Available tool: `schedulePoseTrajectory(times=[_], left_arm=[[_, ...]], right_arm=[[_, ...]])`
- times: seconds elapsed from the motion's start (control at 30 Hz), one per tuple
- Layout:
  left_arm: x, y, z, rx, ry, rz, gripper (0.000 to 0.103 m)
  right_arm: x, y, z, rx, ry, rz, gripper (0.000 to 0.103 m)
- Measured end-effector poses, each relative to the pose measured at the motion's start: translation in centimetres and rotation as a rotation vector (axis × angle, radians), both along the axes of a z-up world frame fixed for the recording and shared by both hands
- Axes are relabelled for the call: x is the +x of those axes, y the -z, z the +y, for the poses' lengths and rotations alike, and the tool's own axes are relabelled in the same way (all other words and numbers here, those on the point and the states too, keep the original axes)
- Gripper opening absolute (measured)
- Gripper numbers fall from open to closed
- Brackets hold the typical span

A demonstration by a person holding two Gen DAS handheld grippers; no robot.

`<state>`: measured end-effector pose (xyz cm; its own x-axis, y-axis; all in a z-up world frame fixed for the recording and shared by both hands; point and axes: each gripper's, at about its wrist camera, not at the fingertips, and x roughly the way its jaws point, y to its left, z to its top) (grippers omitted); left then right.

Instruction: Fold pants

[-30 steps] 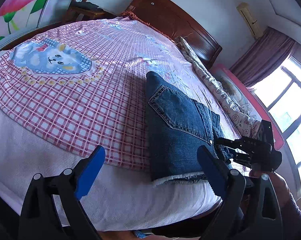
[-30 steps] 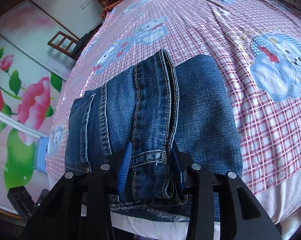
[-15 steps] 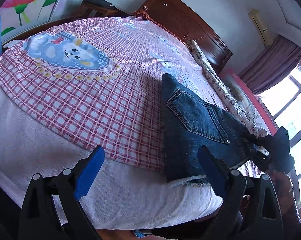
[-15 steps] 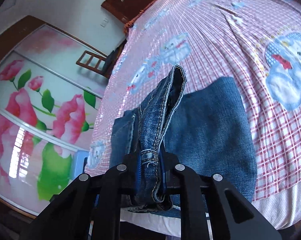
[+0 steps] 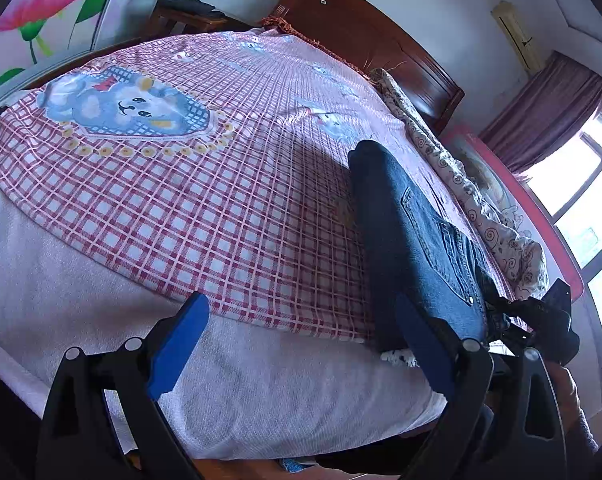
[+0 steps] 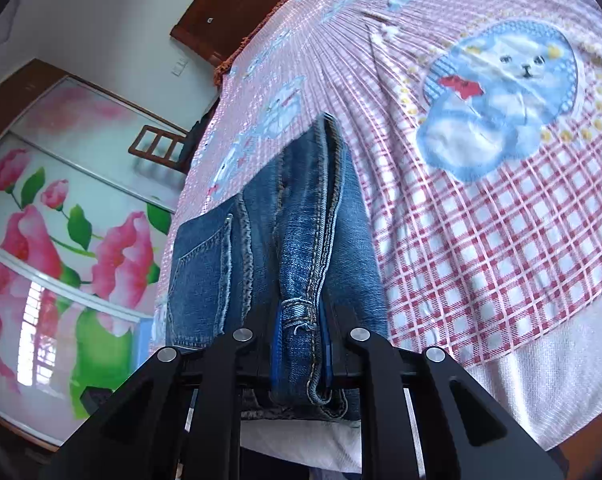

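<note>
At the near edge of the bed, the left gripper hangs with its blue fingers wide apart and nothing between them, over the white sheet. In the right wrist view, the right gripper has a thick fold of the jeans bunched between its blue pads; the pads press the denim from both sides, though the jaws are easing open at this moment. The jeans lie folded on the checked blanket, near the bed's front edge, with the clamped hem and seam lifted toward the camera and a back pocket lying flat to the left. In the left wrist view the jeans run away from the bed's edge on the right side, and the right gripper shows as a black shape at their near end. Farther off, a bear print marks the blanket, and behind it stand the wooden headboard, a chair, and a curtained window.
</note>
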<state>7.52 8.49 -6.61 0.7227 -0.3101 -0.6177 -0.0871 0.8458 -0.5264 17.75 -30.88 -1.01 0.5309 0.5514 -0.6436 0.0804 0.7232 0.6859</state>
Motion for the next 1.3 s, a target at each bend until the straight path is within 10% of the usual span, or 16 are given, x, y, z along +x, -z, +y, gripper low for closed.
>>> schedulePoseTrajectory(times=[0.33, 0.53, 0.63, 0.73, 1.0, 1.3], left_arm=[[5.1, -8.4, -6.1, 0.273, 0.120, -0.087, 0.098], [10.4, -9.9, -12.9, 0.298, 0.197, -0.009, 0.098], [11.7, -8.9, -14.9, 0.303, 0.216, 0.031, 0.098], [13.2, -6.2, -14.5, 0.269, 0.200, 0.122, 0.098], [14.5, -1.4, -13.6, 0.268, 0.204, 0.224, 0.100], [14.3, -1.7, -13.8, 0.308, 0.210, 0.196, 0.101]], right_arm=[[-2.3, -2.6, -2.3, -0.038, 0.191, -0.053, 0.033], [1.9, -4.6, 1.3, 0.037, 0.049, -0.119, 0.047], [5.0, -5.0, 3.8, 0.041, -0.003, -0.115, 0.047], [8.1, -4.6, 5.2, 0.081, -0.030, -0.095, 0.070], [13.7, -0.8, 6.2, 0.061, -0.009, 0.039, 0.069], [12.2, -3.0, 6.7, -0.029, -0.002, 0.016, 0.073]])
